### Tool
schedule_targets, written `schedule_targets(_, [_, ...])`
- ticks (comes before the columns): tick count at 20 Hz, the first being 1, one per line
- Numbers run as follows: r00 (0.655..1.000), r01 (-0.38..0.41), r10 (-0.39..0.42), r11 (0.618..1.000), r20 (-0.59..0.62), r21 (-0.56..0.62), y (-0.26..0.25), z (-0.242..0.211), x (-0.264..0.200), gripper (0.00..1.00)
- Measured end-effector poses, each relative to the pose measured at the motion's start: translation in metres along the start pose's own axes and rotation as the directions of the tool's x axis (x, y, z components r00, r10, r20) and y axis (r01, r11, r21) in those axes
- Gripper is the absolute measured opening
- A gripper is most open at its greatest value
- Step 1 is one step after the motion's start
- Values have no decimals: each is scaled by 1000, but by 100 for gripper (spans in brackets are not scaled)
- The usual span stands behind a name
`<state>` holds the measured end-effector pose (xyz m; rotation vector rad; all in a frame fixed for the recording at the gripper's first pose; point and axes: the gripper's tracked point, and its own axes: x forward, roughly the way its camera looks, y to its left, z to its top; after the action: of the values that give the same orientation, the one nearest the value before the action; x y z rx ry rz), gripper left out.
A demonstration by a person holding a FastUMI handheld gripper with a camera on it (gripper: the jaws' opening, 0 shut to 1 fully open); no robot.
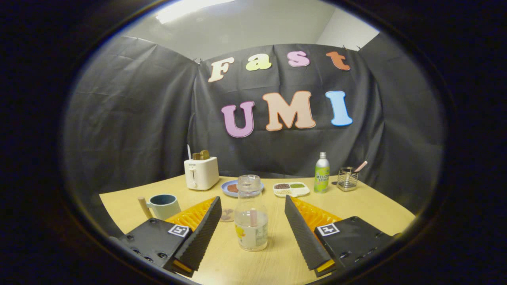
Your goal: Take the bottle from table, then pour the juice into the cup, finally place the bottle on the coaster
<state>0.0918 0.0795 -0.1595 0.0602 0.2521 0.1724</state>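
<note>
A clear glass bottle (250, 215) with pale liquid in its lower part and no cap stands upright on the wooden table (368, 208). It sits between my two fingers, with a gap on each side. My gripper (251, 227) is open around it, touching nothing. A cup (163, 206), a mug with a dark inside and a wooden handle, stands left of the left finger (202, 233). A small round coaster (226, 215) lies flat just left of the bottle, partly hidden by that finger.
At the back of the table stand a white toaster (201, 172), a blue plate (231, 188) with a brown item, a white divided dish (291, 189), a green soda bottle (321, 173) and a wire holder (347, 178).
</note>
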Motion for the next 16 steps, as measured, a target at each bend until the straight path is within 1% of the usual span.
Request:
schedule_targets(11, [990, 2, -1, 1000, -138, 10, -2, -68, 34, 99])
schedule_targets(16, [985, 7, -6, 1000, -174, 4, -2, -86, 43, 99])
